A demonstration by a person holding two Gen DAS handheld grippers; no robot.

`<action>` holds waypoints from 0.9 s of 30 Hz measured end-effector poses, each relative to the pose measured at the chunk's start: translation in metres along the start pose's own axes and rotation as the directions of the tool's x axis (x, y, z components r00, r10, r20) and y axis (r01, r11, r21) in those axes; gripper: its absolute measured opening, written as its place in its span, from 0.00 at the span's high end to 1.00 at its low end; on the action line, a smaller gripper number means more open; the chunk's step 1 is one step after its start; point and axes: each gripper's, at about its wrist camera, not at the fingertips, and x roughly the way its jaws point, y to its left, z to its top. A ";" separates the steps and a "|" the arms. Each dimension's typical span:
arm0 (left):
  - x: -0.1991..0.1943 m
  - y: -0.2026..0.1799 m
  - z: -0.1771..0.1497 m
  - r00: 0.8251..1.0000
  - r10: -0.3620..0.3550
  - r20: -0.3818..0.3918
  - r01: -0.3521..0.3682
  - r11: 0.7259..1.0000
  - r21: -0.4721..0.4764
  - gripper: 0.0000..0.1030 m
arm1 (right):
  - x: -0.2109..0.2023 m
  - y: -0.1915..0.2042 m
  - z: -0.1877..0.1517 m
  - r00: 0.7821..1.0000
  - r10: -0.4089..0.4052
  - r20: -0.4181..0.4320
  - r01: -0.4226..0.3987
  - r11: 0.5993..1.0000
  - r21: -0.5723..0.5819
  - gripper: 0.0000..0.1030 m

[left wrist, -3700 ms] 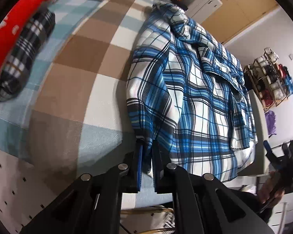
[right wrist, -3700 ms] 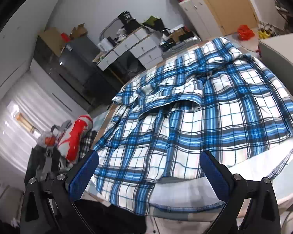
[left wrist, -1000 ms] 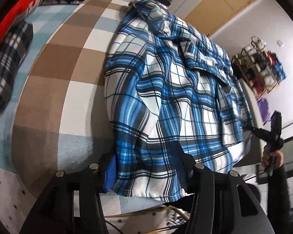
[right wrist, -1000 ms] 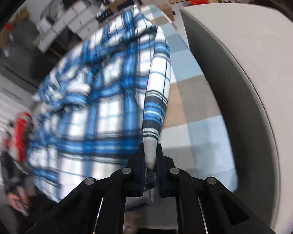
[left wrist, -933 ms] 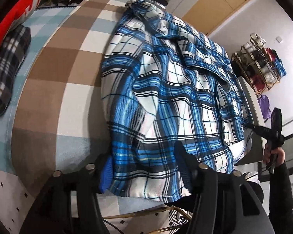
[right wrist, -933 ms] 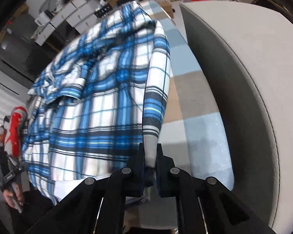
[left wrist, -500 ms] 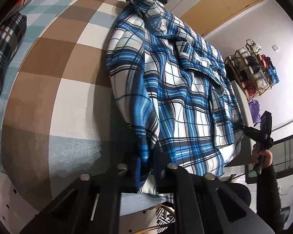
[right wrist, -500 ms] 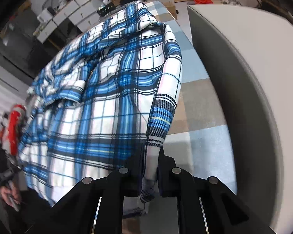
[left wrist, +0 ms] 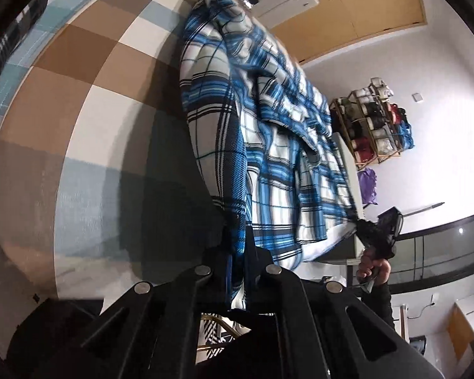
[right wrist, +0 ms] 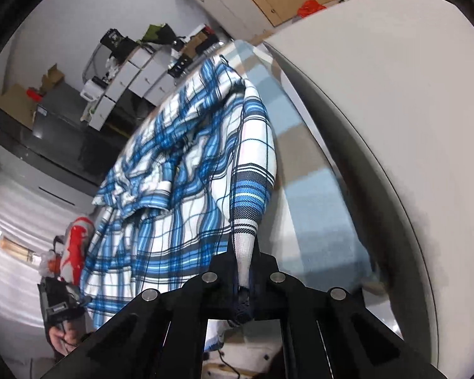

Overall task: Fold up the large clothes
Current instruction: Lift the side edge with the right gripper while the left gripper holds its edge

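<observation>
1. left wrist view: one left gripper [left wrist: 237, 249] is closed on the near hem of one blue plaid shirt [left wrist: 268, 145], which lies on one checked bed cover [left wrist: 79, 101]. its jaws have just been closing. one hand [left wrist: 374, 263] holds the right gripper [left wrist: 358, 222] at the other hem corner.
2. right wrist view: one right gripper [right wrist: 245, 263] is clamped on one shirt [right wrist: 180, 177] corner, beside one white cushion [right wrist: 395, 110].
</observation>
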 end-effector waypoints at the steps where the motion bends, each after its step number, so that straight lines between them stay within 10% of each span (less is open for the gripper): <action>1: -0.005 0.000 -0.002 1.000 -0.016 0.001 0.016 1.000 -0.002 1.00 | 0.000 0.001 0.000 1.000 0.000 -0.003 0.000 1.000 0.006 0.96; 17: -0.048 -0.007 -0.006 0.980 -0.184 0.081 0.187 0.982 -0.038 1.00 | -0.044 0.005 -0.019 0.969 0.246 -0.016 -0.245 0.968 0.063 0.96; 27: -0.053 -0.047 0.168 0.966 -0.199 0.163 0.207 0.978 -0.035 1.00 | -0.029 0.058 0.115 0.945 0.292 0.148 -0.310 0.943 0.120 0.96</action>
